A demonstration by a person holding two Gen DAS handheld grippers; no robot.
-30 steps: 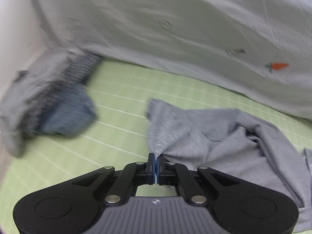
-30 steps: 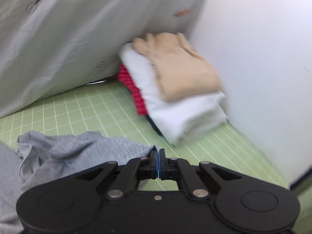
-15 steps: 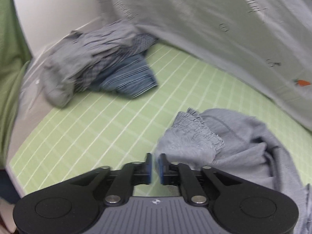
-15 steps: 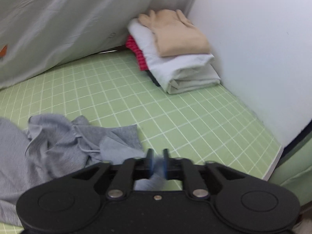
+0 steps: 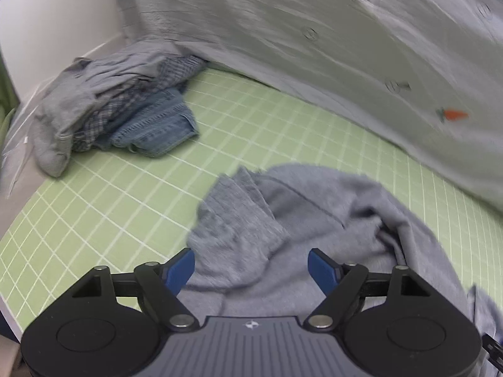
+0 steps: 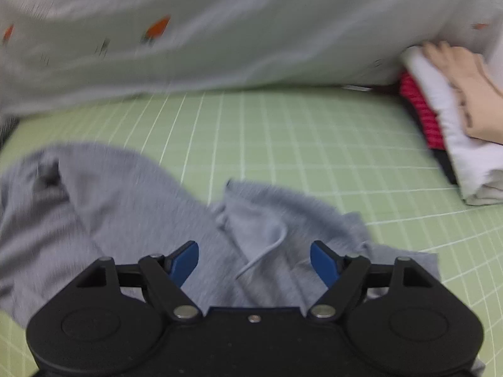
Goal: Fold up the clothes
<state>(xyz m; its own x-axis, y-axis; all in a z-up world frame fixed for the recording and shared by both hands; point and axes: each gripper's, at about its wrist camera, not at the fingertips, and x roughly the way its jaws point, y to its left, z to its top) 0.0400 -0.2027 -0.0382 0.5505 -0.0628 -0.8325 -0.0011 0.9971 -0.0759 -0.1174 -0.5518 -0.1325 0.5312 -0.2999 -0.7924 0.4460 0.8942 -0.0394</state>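
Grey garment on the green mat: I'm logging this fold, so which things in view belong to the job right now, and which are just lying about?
In the job:
- grey garment, crumpled on the mat
- left gripper, open above it
- right gripper, open above it

Lying about:
- unfolded clothes pile
- folded stack
- carrot-print sheet
- green grid mat

One crumpled grey garment (image 5: 314, 220), one unfolded heap of three or so clothes (image 5: 119, 106), one folded stack of three visible layers (image 6: 452, 116), one green grid mat (image 5: 251, 132), one carrot-print sheet (image 5: 314, 47)
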